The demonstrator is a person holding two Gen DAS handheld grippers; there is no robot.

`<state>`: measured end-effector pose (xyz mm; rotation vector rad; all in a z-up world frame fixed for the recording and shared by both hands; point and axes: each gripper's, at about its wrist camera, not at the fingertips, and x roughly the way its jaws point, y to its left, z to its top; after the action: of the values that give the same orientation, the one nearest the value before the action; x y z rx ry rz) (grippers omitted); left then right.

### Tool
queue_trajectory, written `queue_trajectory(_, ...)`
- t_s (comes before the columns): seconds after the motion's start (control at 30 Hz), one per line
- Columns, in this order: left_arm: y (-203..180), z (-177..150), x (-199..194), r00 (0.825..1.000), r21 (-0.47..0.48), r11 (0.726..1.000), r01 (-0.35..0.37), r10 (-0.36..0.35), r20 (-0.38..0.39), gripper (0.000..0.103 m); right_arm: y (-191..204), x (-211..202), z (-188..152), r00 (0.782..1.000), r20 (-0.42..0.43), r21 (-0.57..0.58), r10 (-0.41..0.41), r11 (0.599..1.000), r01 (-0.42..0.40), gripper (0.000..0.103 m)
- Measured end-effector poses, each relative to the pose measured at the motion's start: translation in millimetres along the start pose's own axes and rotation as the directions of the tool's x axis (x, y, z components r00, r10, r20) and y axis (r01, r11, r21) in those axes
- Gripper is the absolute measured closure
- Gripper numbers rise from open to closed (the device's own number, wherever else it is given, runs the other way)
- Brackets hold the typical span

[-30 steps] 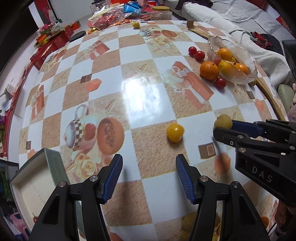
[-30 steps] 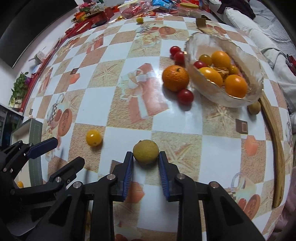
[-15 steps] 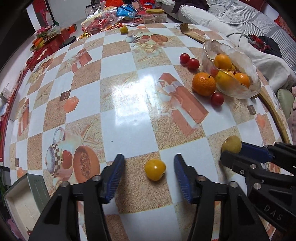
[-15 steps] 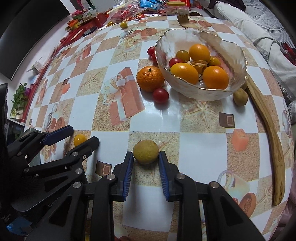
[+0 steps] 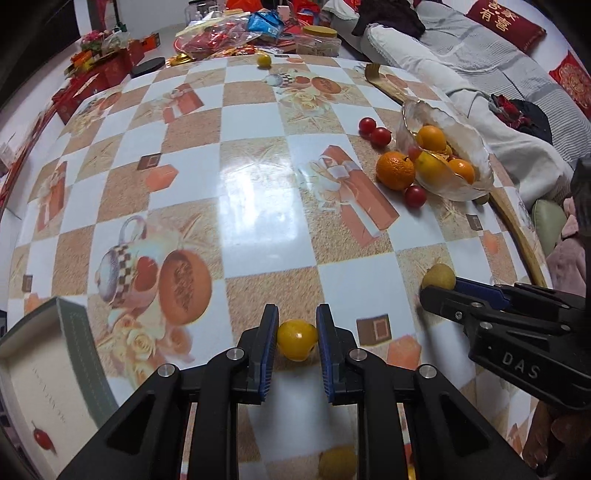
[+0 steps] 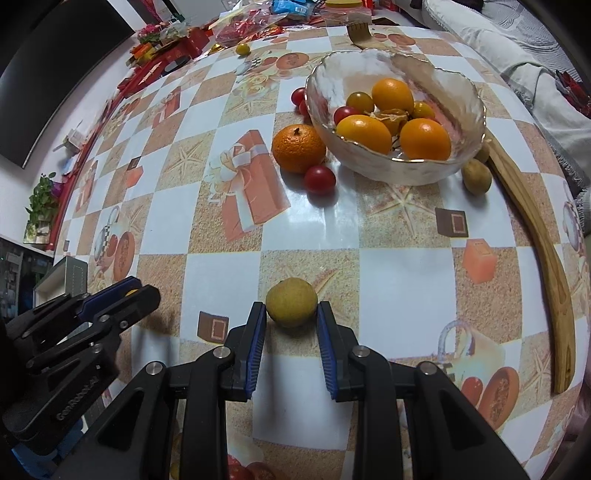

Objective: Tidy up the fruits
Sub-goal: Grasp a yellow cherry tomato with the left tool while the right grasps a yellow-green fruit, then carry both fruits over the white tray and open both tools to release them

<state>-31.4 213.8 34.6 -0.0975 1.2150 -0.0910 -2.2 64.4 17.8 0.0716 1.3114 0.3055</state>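
The left tool (image 5: 297,341) is clenched on a small round yellow fruit (image 5: 297,339), its blue pads having just closed in from either side; the fruit sits low between the tips, on or barely off the table (image 5: 258,206) with its checked, printed oilcloth. The right tool (image 6: 291,314) grips a dull yellow-green round fruit (image 6: 291,302), also low over the table, near its front edge.

Both fruits are smooth and round and are caught near the tips of the pads, so either could squirt forward and roll if the tool tilts or eases during the lift. The yellow one looks soft-skinned; a harder squeeze may bruise or split it. The clear glass bowl with a gold rim (image 6: 476,96) is already heaped with oranges and small tomatoes, and a large orange mandarin (image 6: 299,147) and a red cherry tomato (image 6: 320,180) lie right against its near wall, so a careless drop could knock fruit out or send these rolling. The two tools sit close together and could clash if both move toward the bowl at once.

The side of the right tool, seen from the left wrist, reads "DAS" (image 5: 521,363); the left tool's body, seen from the right wrist, reads "GenRobot.AI" (image 6: 75,400). A red cushion (image 5: 504,22) carries gold Chinese characters. Faint lettering inside an open white box (image 5: 48,387) at the table's left edge is too blurred to read.
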Motion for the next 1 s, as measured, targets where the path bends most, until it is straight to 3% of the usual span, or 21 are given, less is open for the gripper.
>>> queue_trajectory(0.37, 27, -24, -40, 0.999, -0.066, 0.998, -0.013, 0.016, 0.044, 0.081, 29, -15, -11, 1.0, 0.011, -0.058, 0.017, 0.998, -0.017, 0.073)
queue_trajectory(0.6, 40, -38, -41, 0.999, -0.094, 0.995, -0.028, 0.032, 0.032, 0.081, 24, -7, -7, 0.997, 0.03, -0.049, -0.073, 0.996, 0.075, 0.067)
queue_trajectory(1.0, 47, -48, -48, 0.999, -0.115, 0.993, -0.032, 0.036, 0.034, 0.081, 27, 6, 1, 0.997, 0.011, -0.082, -0.075, 0.994, 0.076, 0.072)
